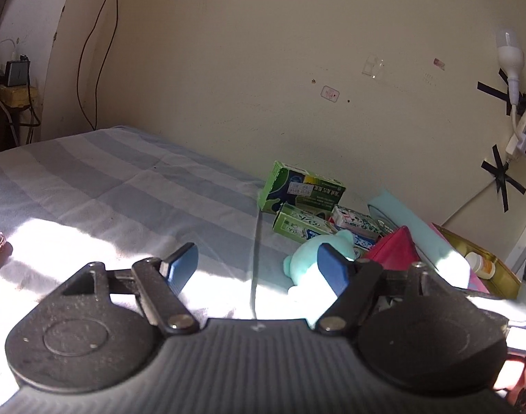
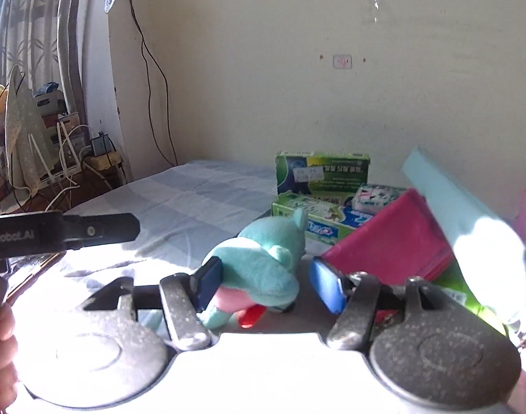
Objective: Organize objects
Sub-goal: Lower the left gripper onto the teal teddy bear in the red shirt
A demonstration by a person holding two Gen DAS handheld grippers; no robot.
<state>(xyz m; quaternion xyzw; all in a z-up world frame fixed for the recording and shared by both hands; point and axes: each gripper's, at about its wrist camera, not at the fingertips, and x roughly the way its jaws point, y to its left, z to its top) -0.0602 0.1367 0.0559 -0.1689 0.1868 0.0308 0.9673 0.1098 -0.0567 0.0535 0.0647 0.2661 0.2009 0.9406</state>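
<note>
Right, quick status from my end.

Right tongs: the right gripper (image 2: 264,284) brackets the mint plush toy (image 2: 263,269). The left pad (image 2: 208,284) sits against the toy's side; the right pad (image 2: 326,288) shows a gap. So it's around the toy, not clamped yet.

Left tongs: the left gripper (image 1: 258,264) is part open with nothing between the pads, hanging over bare striped bedsheet (image 1: 108,179). I read it as parked clear so it doesn't crowd the pick.

Toy position: it lies on its side on the sheet in the sunlit patch, just in front of the box pile. Something small and red (image 2: 251,315) lies under it near the camera; can't tell what it is.

Pile: green boxes (image 2: 323,170) are stacked against the wall, which props them up. A pink pouch (image 2: 394,241) leans on them, with a pale blue sheet (image 2: 445,200) tilted behind it.

Likely target: the gold tin (image 1: 497,269) at far right already holds a small bottle (image 1: 482,265), so that's my guess for where loose items go.

Why this approach: the toy is nearest the camera, free of the stack, and soft, so a side pinch suits it.

Risk: glare washes out the near edge, and pad contact is hard to judge.
</note>
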